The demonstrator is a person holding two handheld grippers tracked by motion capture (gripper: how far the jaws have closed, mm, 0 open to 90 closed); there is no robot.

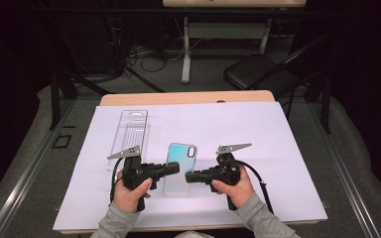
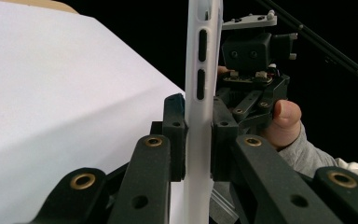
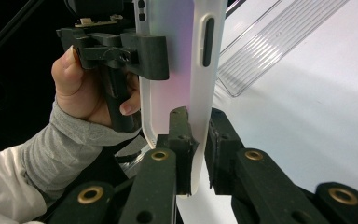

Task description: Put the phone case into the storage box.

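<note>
So we've got the phone case [image 1: 180, 166] held between both tools right now, low over the white sheet on the desk [image 1: 287, 163], near the front edge. The left tool [image 1: 174, 168] is pinching one long edge of it, pads squeezed onto the rim just below the button cutouts, and the right tool [image 1: 190, 176] is clamped on the opposite edge down near a corner. Our worry: that case looks like thin, soft plastic, and each grip is only on a narrow strip of rim. If we pull the hands apart or twist one relative to the other, we reckon the rim could flex and pop out of one side, and then the case swings from the other tool or drops onto the desk. The right-hand grip near the corner looks like the shakier one to us. Squeezing harder probably just bows the wall in. As for containers, there's a clear plastic package tray [image 1: 130, 133] lying flat beyond the left tool, well apart from the case, and it looks empty as far as we can tell.
</note>
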